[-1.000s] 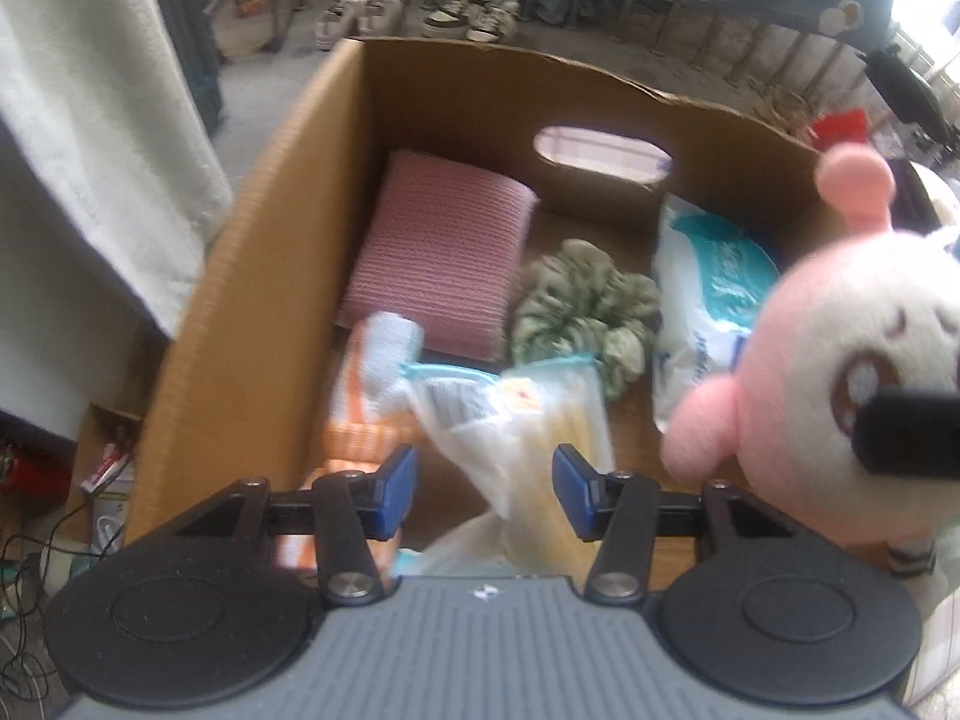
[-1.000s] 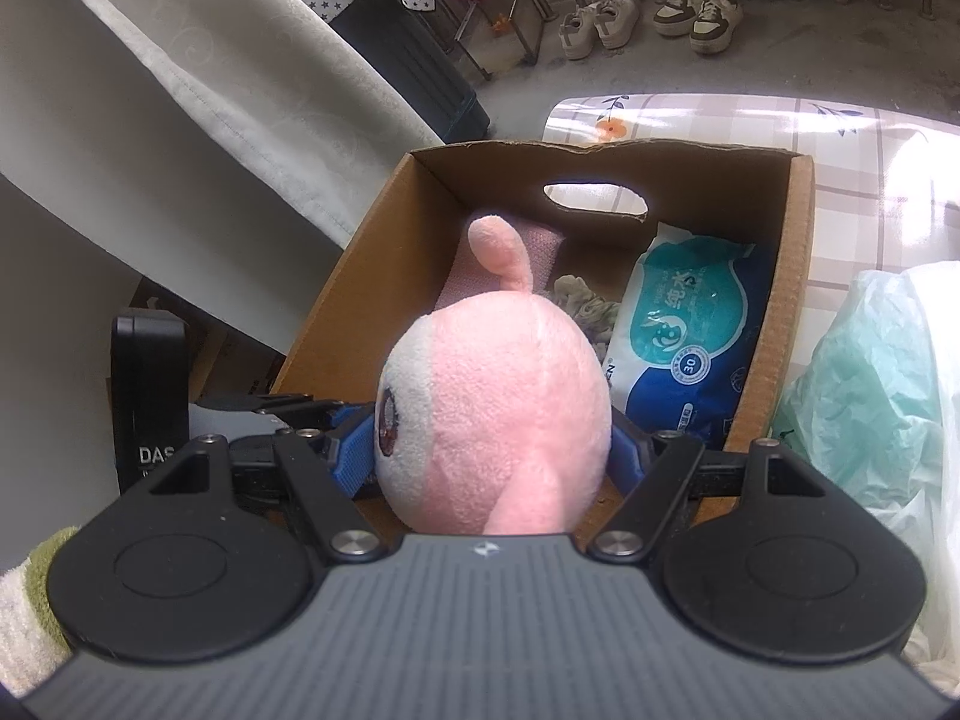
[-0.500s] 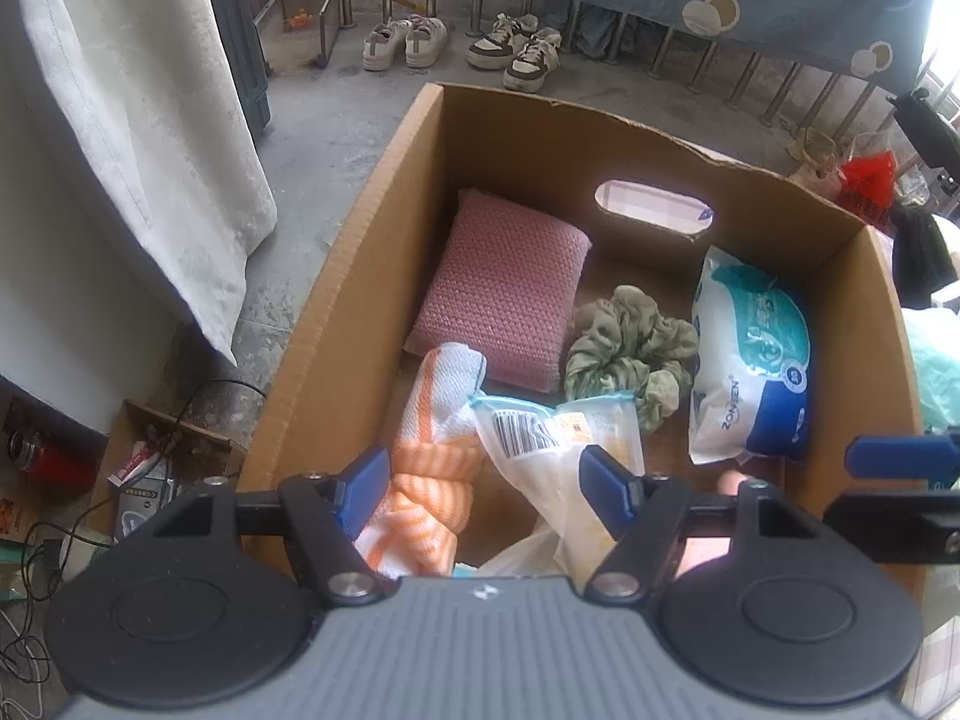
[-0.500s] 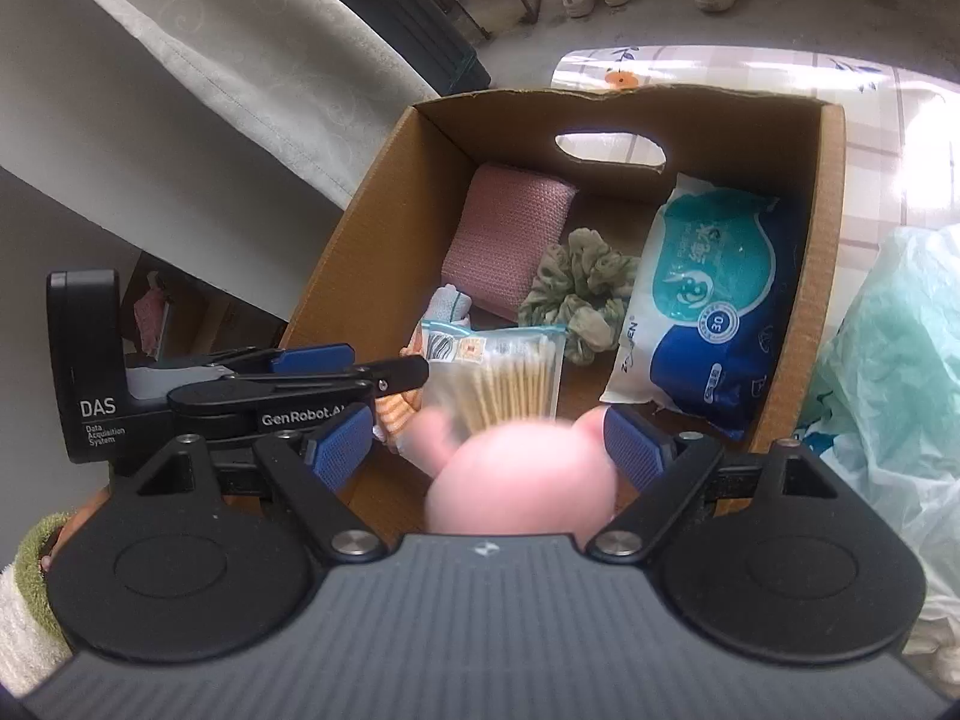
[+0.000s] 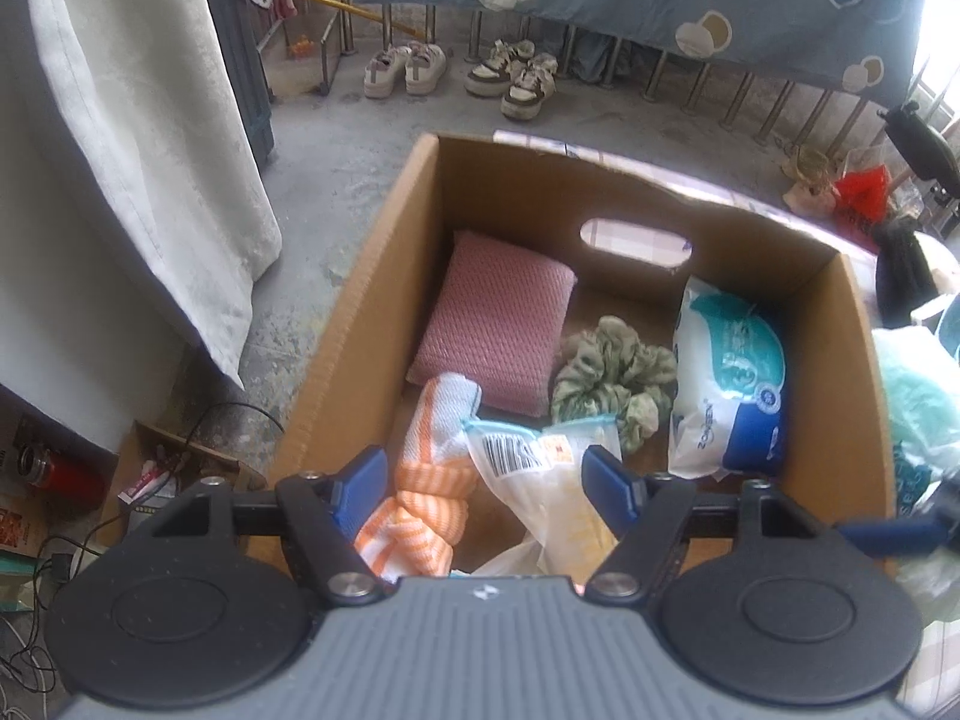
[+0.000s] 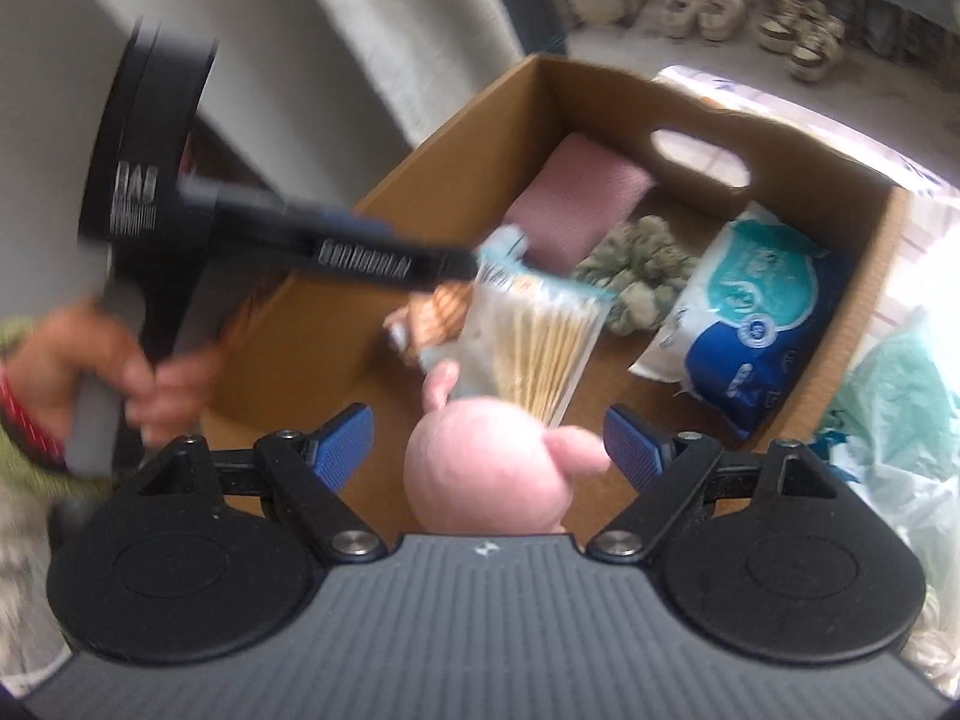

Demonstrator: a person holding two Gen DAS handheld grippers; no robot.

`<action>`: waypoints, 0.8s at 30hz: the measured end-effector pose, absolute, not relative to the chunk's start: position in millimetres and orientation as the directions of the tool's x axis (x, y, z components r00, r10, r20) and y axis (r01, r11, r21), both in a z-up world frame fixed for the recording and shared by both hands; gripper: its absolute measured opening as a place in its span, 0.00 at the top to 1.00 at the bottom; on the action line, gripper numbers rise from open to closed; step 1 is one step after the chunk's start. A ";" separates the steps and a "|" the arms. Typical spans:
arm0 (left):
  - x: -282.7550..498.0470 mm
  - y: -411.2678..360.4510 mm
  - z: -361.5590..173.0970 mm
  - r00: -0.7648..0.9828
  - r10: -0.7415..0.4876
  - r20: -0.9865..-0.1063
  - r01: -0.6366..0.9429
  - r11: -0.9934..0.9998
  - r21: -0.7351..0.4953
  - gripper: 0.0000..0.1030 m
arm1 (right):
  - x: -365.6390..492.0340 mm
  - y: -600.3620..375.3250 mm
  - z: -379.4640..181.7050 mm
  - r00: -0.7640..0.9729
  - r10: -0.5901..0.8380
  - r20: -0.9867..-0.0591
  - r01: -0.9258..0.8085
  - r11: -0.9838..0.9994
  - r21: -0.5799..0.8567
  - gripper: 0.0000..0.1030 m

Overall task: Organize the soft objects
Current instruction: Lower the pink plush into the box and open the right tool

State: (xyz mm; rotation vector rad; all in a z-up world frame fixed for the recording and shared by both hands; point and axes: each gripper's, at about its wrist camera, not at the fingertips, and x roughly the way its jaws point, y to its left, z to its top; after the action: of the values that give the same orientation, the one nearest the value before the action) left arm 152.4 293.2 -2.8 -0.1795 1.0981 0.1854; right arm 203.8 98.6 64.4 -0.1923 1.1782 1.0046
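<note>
A cardboard box holds a pink sponge pad, a green scrunchie, a blue-white wipes pack, an orange striped cloth and a clear bag of cotton swabs. My left gripper is open and empty above the box's near end. My right gripper is open above a pink plush toy that lies in the box's near end, free of the fingers. In the right wrist view the box and the left gripper show blurred.
A white curtain hangs left of the box. Shoes stand on the concrete floor behind it. A pale green plastic bag lies right of the box. Clutter and cables lie on the floor at the lower left.
My right gripper opened and let the pink plush drop into the box, then rose. My left gripper pulled up and back from the box.
</note>
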 end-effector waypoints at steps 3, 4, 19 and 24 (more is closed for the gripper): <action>149.1 296.9 4.4 0.453 0.070 -0.889 -0.244 0.968 -0.049 0.21 | 193.9 124.5 52.5 0.021 0.488 -0.873 -0.786 0.547 0.287 0.07; 147.8 298.6 6.0 0.455 0.071 -0.888 -0.247 0.968 -0.049 0.19 | 192.3 134.3 45.9 0.015 0.460 -0.888 -0.798 0.540 0.267 0.06; 138.5 321.2 9.8 0.470 0.063 -0.880 -0.269 0.960 -0.075 0.17 | 186.1 154.2 24.6 0.040 0.318 -0.947 -0.849 0.510 0.136 0.25; 136.5 321.7 10.1 0.471 0.066 -0.879 -0.262 0.963 -0.068 0.17 | 221.4 143.8 31.8 0.098 0.348 -0.932 -0.786 0.602 0.142 0.29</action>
State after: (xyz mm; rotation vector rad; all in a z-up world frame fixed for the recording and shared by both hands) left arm 136.5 321.7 10.1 -0.2038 1.0629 0.2027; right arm 221.4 143.8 31.8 -0.4484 1.1995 0.8809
